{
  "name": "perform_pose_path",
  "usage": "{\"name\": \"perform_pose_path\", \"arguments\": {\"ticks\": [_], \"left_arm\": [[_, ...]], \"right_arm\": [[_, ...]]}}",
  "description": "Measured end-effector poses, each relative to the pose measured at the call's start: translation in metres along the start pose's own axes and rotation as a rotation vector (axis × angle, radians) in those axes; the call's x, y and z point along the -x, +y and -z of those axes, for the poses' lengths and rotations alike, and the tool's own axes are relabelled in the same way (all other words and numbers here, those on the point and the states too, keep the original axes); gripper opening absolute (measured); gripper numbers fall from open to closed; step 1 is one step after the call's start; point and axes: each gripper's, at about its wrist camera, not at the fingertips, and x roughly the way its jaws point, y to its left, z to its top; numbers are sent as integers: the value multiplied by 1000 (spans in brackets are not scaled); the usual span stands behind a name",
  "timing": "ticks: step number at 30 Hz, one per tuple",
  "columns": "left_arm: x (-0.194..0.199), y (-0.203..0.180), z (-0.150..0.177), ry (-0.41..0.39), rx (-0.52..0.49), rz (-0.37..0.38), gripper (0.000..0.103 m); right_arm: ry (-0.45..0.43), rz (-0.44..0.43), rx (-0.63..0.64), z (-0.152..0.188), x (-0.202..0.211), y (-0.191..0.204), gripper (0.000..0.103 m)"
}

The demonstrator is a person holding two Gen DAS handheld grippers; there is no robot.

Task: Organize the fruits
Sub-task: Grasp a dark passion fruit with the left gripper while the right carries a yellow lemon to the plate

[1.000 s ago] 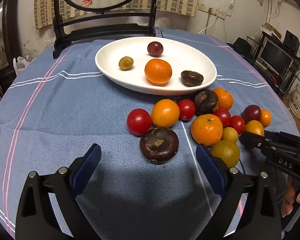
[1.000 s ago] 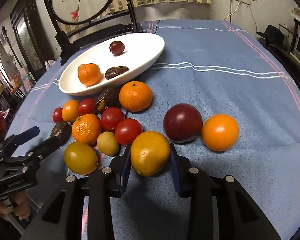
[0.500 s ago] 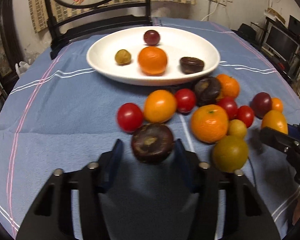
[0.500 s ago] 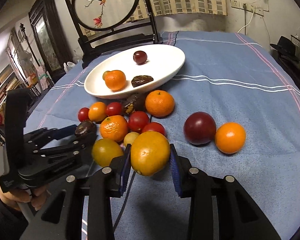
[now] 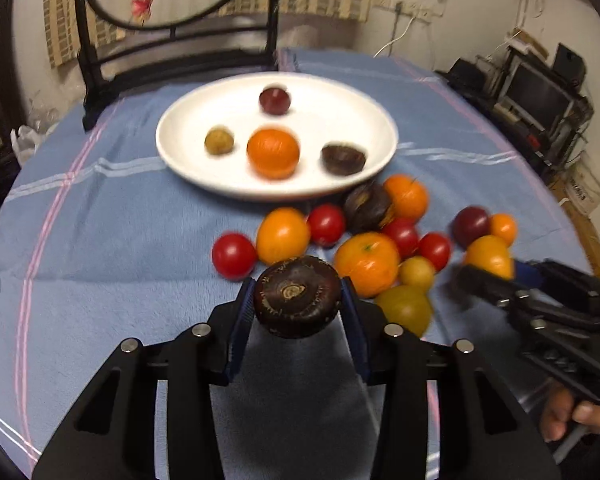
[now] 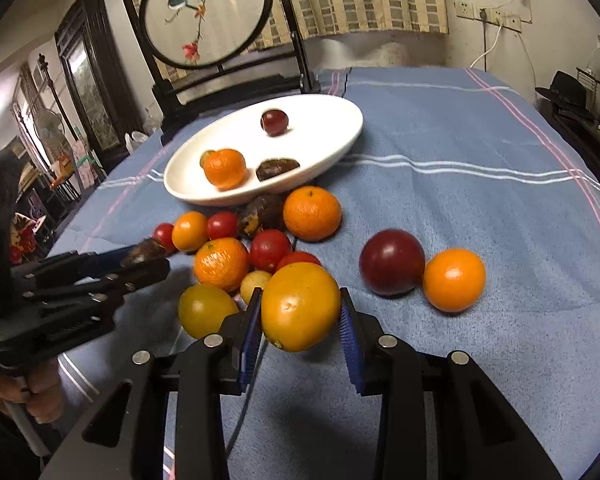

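Both grippers clamped | L gripper (image 5: 298, 300): dark fruit (image 5: 297, 297) btwn fingers | R gripper (image 6: 300, 312): yellow-orange fruit (image 6: 301, 306)

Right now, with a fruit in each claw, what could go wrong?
The round orange is pinched only at its sides by the right claw, so it might slip. The left claw grips a dark fruit; both heading for the plate could bump each other.

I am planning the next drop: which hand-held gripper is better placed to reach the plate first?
Probably left: the left hand-held gripper, shut on the dark fruit, faces the white plate across bare cloth.
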Motion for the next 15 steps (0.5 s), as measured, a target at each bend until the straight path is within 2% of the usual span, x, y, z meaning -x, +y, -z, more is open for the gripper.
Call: {"name": "perform_pose_path", "arguments": {"ticks": [3,6,11,15], "left_arm": [[14,0,-18,-51,-7,5,41],[14,8,-42,-86,29,-3,41],[-11,24,-78,-73,87,-6,41],[-31,41,-99,-69,127,-47,41]], "right_arm": [[-29,9,-12,-5,8,3,37],[-50,22,47,-16,17,19,37],[-30,46,111,-53,6,36,37],[-22,58,130,-83,-20,45,37]]}}
